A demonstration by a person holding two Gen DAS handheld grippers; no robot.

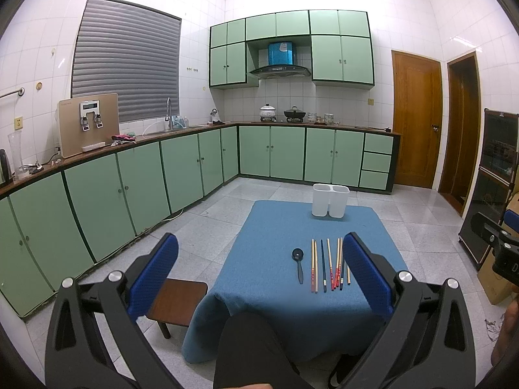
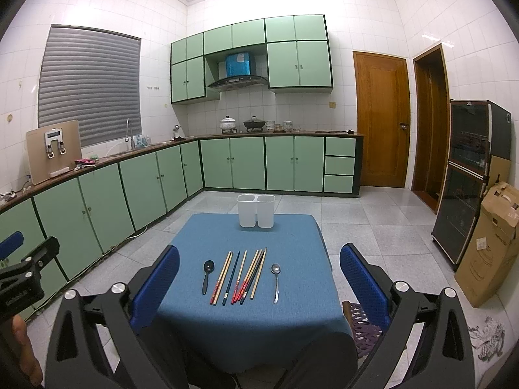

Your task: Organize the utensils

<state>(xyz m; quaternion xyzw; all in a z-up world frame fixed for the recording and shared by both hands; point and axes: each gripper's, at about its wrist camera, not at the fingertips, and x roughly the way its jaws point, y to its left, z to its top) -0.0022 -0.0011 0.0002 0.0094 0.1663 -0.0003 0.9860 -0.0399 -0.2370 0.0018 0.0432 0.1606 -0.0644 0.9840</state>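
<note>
A low table with a blue cloth [image 2: 227,321] holds a black spoon [image 2: 207,275], several chopsticks [image 2: 243,277] laid side by side, and a metal spoon [image 2: 276,281]. A white two-compartment holder [image 2: 256,210] stands at the table's far edge. My right gripper [image 2: 259,275] is open and empty, held above the table's near side. In the left wrist view the black spoon [image 1: 298,264], chopsticks [image 1: 327,265] and holder [image 1: 330,200] show; my left gripper [image 1: 259,265] is open and empty, held to the table's left; its right finger hides the metal spoon.
Green cabinets [image 2: 97,207] run along the left and back walls. A small wooden stool [image 1: 176,301] stands left of the table. A woven stool [image 2: 361,324] is at its right. A dark cabinet [image 2: 467,175] and cardboard box [image 2: 489,246] stand at right.
</note>
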